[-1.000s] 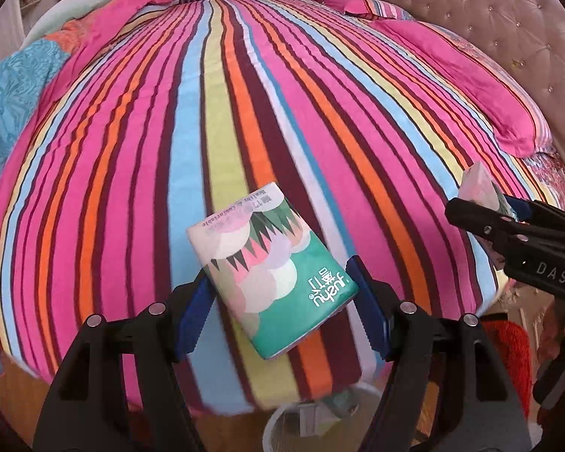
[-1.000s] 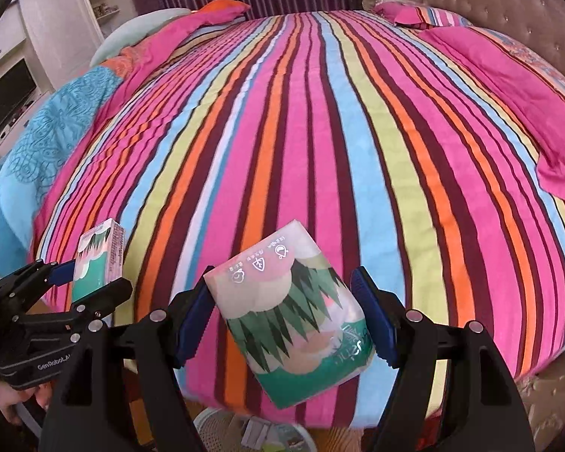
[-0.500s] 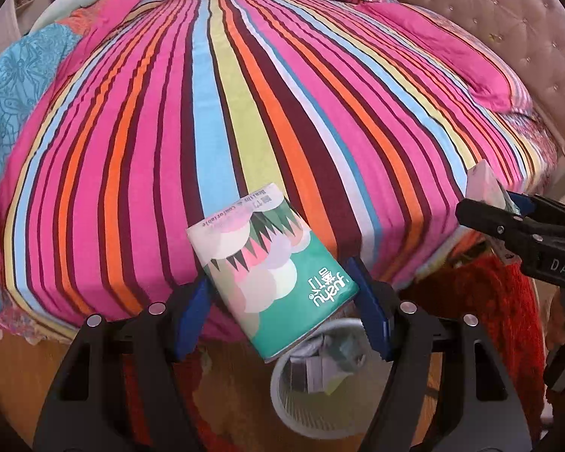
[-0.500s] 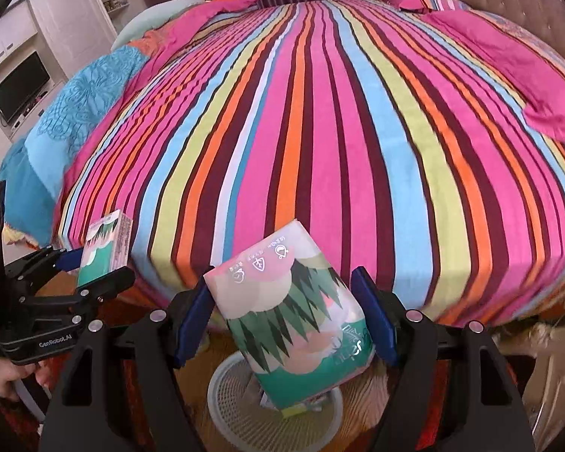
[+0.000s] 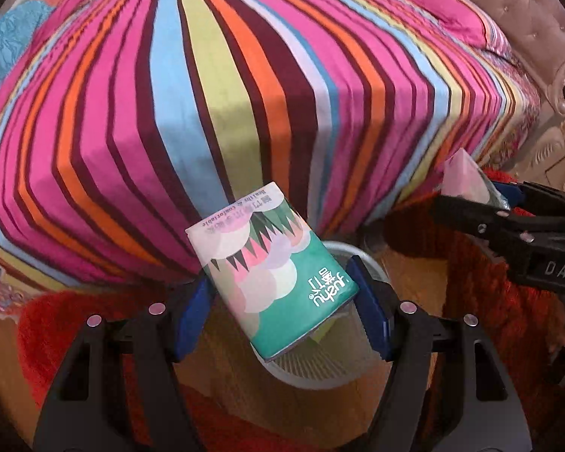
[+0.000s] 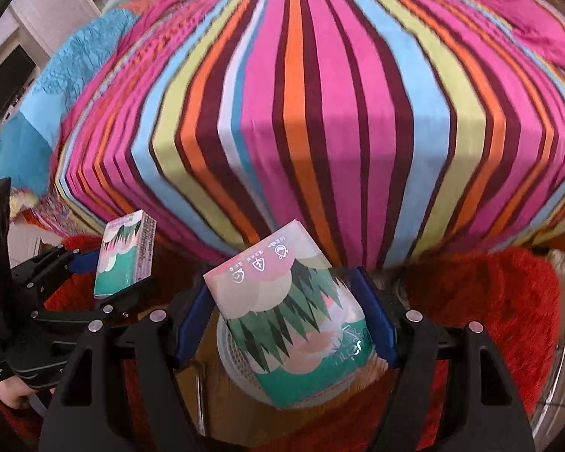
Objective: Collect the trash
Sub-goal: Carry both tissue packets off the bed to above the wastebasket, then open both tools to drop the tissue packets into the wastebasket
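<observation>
Both hand-held grippers clamp tissue packs, left hand-held gripper (image 5: 278, 312) and right hand-held gripper (image 6: 284, 320); white bin (image 6: 241, 361) sits at 6 o'clock directly beneath right's pack (image 6: 290, 324), long axis tilted 11-to-5.

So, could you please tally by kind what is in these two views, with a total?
Tissue packs: 2, one in the left tool (pack), one in the right tool (pack)
Tools: 2
Bins: 1, white mesh, below the packs
Beds: 1, striped cover
Red rugs: 1
Total: 7
</observation>
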Action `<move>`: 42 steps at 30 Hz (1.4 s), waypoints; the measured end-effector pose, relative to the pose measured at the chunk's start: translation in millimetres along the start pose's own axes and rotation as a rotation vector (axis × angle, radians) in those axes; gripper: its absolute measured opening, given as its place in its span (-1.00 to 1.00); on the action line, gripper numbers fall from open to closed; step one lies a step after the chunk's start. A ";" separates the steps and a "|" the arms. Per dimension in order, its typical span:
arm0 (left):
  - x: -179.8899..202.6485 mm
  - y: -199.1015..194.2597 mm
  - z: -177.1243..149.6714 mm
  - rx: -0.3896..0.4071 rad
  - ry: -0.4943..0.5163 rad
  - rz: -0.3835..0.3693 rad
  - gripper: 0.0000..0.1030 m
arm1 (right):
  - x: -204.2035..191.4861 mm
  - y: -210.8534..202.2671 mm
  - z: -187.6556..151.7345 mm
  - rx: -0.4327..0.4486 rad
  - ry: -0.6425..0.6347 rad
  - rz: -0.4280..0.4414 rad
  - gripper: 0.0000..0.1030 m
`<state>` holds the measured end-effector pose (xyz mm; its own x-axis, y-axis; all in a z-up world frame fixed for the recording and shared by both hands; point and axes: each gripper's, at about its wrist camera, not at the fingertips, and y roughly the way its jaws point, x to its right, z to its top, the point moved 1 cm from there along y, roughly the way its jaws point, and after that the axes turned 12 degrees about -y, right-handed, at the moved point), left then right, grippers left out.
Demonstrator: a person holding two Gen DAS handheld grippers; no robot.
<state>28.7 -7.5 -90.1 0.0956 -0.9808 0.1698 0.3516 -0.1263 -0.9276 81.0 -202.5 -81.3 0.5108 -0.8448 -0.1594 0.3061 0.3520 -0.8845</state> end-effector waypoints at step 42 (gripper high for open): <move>0.0 119.1 -42.6 -0.491 -0.011 0.038 0.32 | 20.0 116.4 -49.2 -0.482 0.273 0.146 0.33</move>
<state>30.9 -28.9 -214.8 0.1106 -0.9849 0.1334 -0.1328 -0.1477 -0.9801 87.4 -198.2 -209.0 0.2744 -0.8974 -0.3454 -0.1855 0.3031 -0.9347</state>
